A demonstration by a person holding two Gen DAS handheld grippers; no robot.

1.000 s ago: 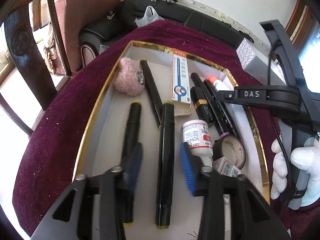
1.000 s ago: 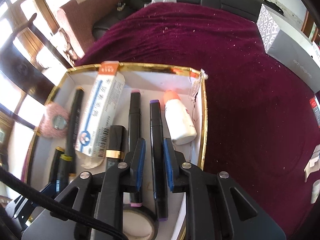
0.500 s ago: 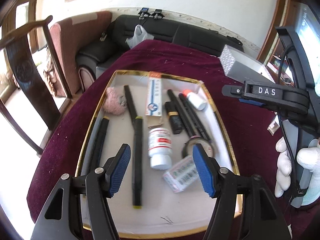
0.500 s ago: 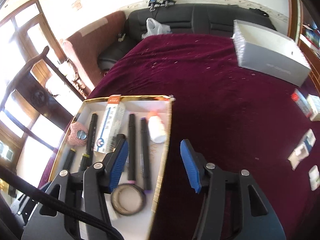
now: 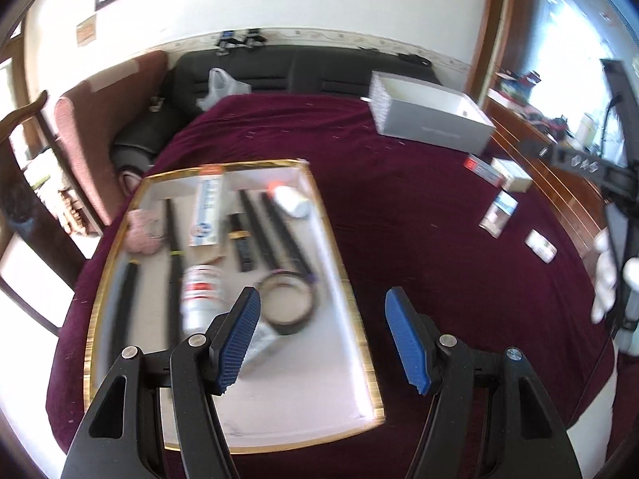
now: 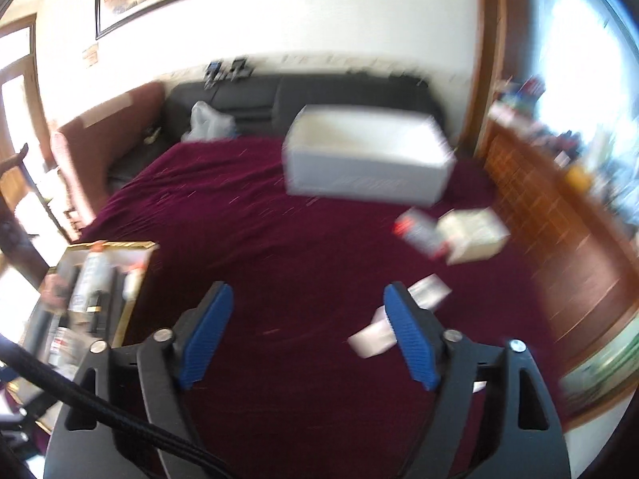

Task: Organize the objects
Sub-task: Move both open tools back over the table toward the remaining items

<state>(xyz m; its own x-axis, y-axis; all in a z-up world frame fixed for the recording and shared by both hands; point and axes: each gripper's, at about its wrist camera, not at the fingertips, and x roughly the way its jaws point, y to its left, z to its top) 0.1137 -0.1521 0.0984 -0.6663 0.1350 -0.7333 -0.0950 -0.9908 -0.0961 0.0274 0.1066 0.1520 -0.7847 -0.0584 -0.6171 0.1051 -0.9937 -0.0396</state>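
Between picks: both tongs empty, jaws spread.
Left tongs [image 5: 321, 337] over gold-rimmed tray [image 5: 339, 263]; right tongs [image 6: 307, 339], just opening, near loose small boxes [image 6: 471, 235] on tabletop [image 6: 279, 239]. Risk: blurred swing, misjudged grab.

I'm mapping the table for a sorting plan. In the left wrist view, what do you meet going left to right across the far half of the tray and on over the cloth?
Pink puffball → toothpaste box → white bottle with orange cap → grey box → small cartons.
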